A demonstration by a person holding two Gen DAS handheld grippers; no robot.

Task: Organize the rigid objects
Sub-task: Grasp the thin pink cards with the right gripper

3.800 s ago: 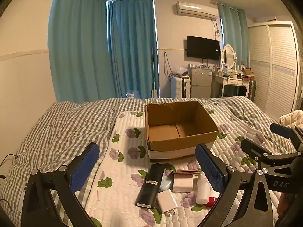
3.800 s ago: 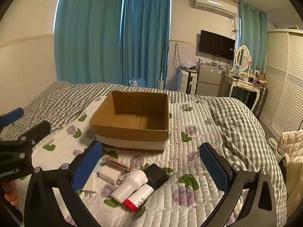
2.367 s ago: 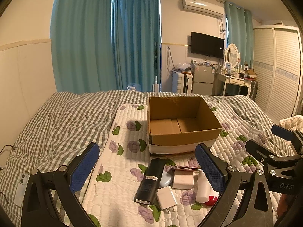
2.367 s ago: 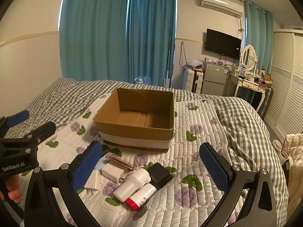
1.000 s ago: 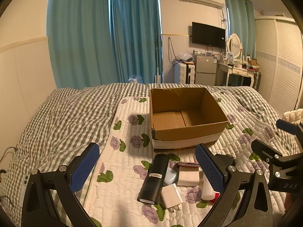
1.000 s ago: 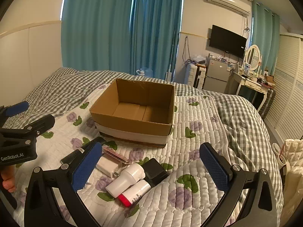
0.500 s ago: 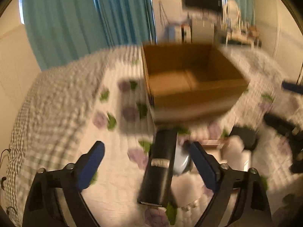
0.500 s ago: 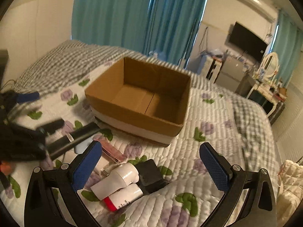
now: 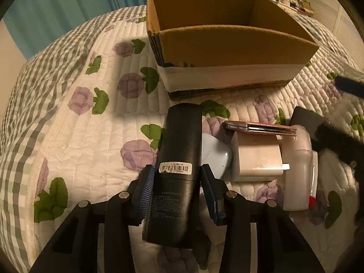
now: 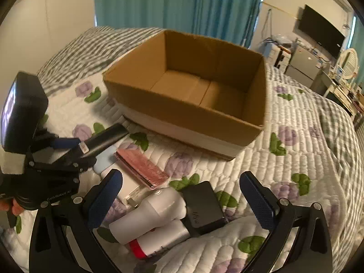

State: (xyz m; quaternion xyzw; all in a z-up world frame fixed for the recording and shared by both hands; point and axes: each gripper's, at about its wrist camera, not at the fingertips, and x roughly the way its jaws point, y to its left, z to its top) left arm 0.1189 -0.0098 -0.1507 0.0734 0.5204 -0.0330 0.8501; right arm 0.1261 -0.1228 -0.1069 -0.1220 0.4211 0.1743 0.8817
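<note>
The left tool [image 9: 175, 183] has its ribbed blue pads clenched on a matte black remote [image 9: 177, 157], a long rounded slab with a barcode sticker, lying on the quilted floral bedspread [image 9: 91, 136] just in front of the open cardboard box [image 9: 227, 43]. The right tool [image 10: 179, 195] hangs released over a smooth white bottle [image 10: 147, 211], a red-capped tube [image 10: 157, 241] and a small black box [image 10: 202, 207]. A pink glittery case [image 10: 141, 166] rests on a white charger [image 9: 257, 157].

The left tongs [image 9: 177, 183] are black plastic with silver screws and ribbed blue pads [image 9: 145, 191]. The right tongs [image 10: 179, 201] look the same. White "GenRobot.AI" lettering marks the left frame.
</note>
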